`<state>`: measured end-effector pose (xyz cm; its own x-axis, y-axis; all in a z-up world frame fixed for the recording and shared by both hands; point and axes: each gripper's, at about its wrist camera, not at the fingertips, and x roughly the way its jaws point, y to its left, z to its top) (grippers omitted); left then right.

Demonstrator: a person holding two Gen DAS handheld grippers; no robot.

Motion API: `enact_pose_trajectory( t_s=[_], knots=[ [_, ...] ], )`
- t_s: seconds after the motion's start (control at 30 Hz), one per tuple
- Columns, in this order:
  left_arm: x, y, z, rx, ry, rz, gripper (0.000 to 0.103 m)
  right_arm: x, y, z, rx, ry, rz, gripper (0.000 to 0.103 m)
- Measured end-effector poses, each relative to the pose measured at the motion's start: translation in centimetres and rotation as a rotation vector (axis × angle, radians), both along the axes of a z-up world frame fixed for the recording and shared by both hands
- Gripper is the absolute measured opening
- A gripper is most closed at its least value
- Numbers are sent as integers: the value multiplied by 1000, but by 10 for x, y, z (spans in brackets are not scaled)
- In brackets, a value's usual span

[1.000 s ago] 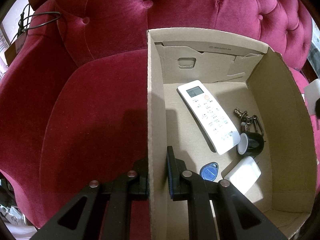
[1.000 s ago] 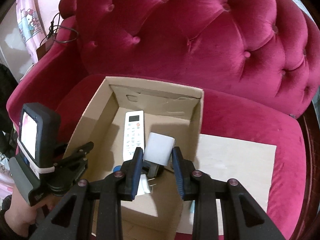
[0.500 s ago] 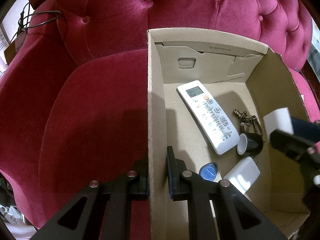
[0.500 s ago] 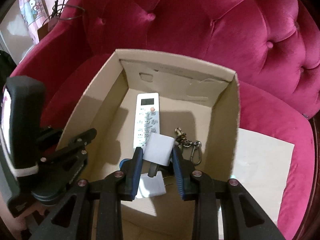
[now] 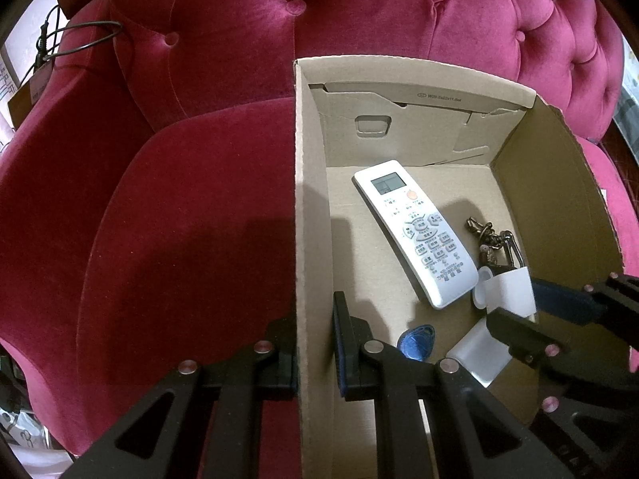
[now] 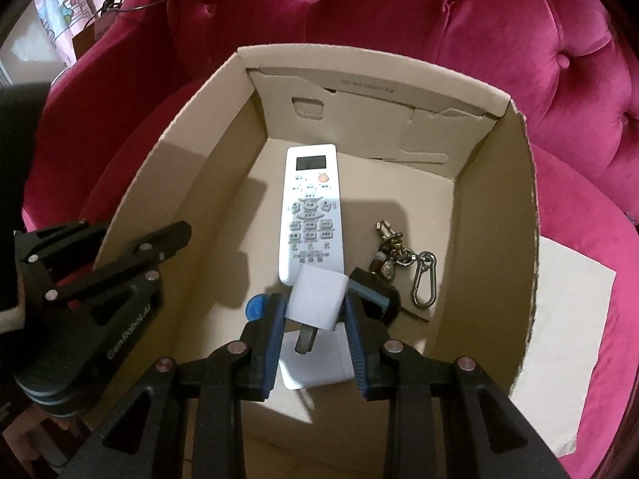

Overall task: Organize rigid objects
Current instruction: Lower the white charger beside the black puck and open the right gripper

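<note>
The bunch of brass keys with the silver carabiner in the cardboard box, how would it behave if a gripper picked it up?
The bunch of brass keys with the silver carabiner is linked metal pieces, so it would probably dangle and swing. It likely feels heavy for its size. Lying flat and thin, it may be awkward to pinch.

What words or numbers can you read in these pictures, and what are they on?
"GenRobot.AI": on the left tool's black body.
Printed line on the cardboard box's back flap: too small to read for sure.
Remote control button labels: too small to read.
Paper tag by the armchair: blurred.
</note>
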<state>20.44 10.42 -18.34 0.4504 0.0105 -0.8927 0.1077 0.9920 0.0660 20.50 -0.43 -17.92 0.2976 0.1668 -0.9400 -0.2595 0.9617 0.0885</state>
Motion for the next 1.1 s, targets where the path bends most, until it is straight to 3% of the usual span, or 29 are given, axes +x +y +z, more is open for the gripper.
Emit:
enact_pose_trajectory(
  t_s=[0.57, 1.1],
  knots=[
    [0, 0, 0, 3, 0, -2, 14, -1, 1, -2, 22, 3, -1, 32],
    [0, -1, 1, 4, -1, -3, 14, -2, -8, 29, 31, -66, -19, 34]
  ],
)
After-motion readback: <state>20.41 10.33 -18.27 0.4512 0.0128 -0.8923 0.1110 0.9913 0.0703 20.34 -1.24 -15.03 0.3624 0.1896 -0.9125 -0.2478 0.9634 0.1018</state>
